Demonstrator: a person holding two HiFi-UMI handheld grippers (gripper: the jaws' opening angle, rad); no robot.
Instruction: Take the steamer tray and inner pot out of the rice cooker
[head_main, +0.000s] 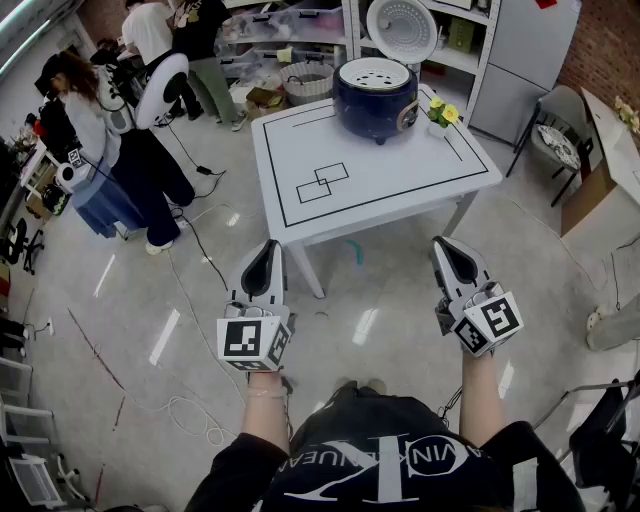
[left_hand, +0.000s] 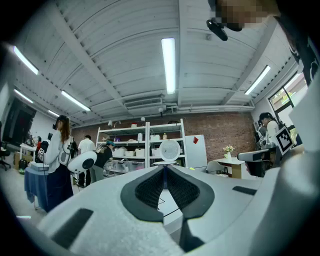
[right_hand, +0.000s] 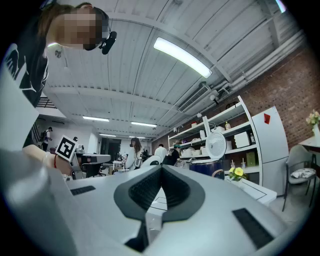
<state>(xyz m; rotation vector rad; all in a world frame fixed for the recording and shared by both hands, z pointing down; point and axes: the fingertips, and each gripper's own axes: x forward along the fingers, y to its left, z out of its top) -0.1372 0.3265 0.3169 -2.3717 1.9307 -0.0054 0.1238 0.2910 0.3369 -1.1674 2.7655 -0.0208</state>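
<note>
A dark blue rice cooker (head_main: 375, 95) stands at the far side of the white table (head_main: 400, 180), its round lid (head_main: 401, 28) raised. A white perforated steamer tray (head_main: 374, 73) sits in its top; the inner pot is hidden beneath it. My left gripper (head_main: 262, 256) and right gripper (head_main: 444, 247) hover over the floor well short of the table, both shut and empty. The cooker (right_hand: 210, 167) shows small beyond my right gripper (right_hand: 161, 167), with its lid (right_hand: 216, 145) up. Past my left gripper (left_hand: 164, 167), only the lid (left_hand: 170, 149) shows.
A small pot of yellow flowers (head_main: 441, 114) stands right of the cooker. Black outlines are taped on the tabletop (head_main: 322, 182). People (head_main: 105, 140) work at the left, by shelves (head_main: 290, 40) with bins. A chair (head_main: 558, 140) and a box stand at the right. Cables (head_main: 190, 410) lie on the floor.
</note>
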